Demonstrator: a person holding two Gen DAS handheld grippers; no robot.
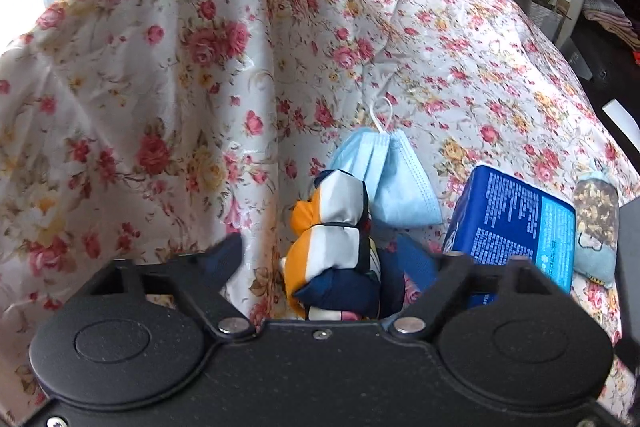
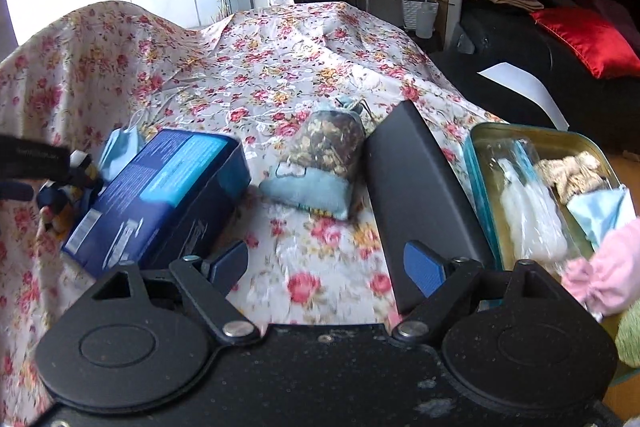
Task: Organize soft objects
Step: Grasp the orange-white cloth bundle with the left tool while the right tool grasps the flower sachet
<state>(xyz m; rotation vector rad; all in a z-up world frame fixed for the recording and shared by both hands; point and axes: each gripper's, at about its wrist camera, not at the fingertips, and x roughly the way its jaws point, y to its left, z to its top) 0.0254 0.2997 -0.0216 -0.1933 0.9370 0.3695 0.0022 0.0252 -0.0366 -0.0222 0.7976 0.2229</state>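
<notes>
My left gripper (image 1: 324, 259) is open with a small patchwork plush toy (image 1: 340, 239) of orange, white and navy lying between its fingers; whether they touch it I cannot tell. A light blue face mask (image 1: 392, 183) lies just beyond the toy. A blue and brown soft pouch (image 2: 320, 167) lies mid-table, ahead of my right gripper (image 2: 328, 263), which is open and empty above the floral cloth (image 2: 280, 87). A tin tray (image 2: 496, 139) at the right holds several soft items, among them a white bag (image 2: 528, 211) and a blue mask (image 2: 604, 211).
A dark blue box (image 2: 168, 195) lies left of the pouch; it also shows in the left wrist view (image 1: 516, 223). A black box lid (image 2: 420, 195) leans against the tray. A pink cloth (image 2: 608, 275) sits at the tray's near corner. A cloth-draped hump (image 1: 160, 67) rises at the left.
</notes>
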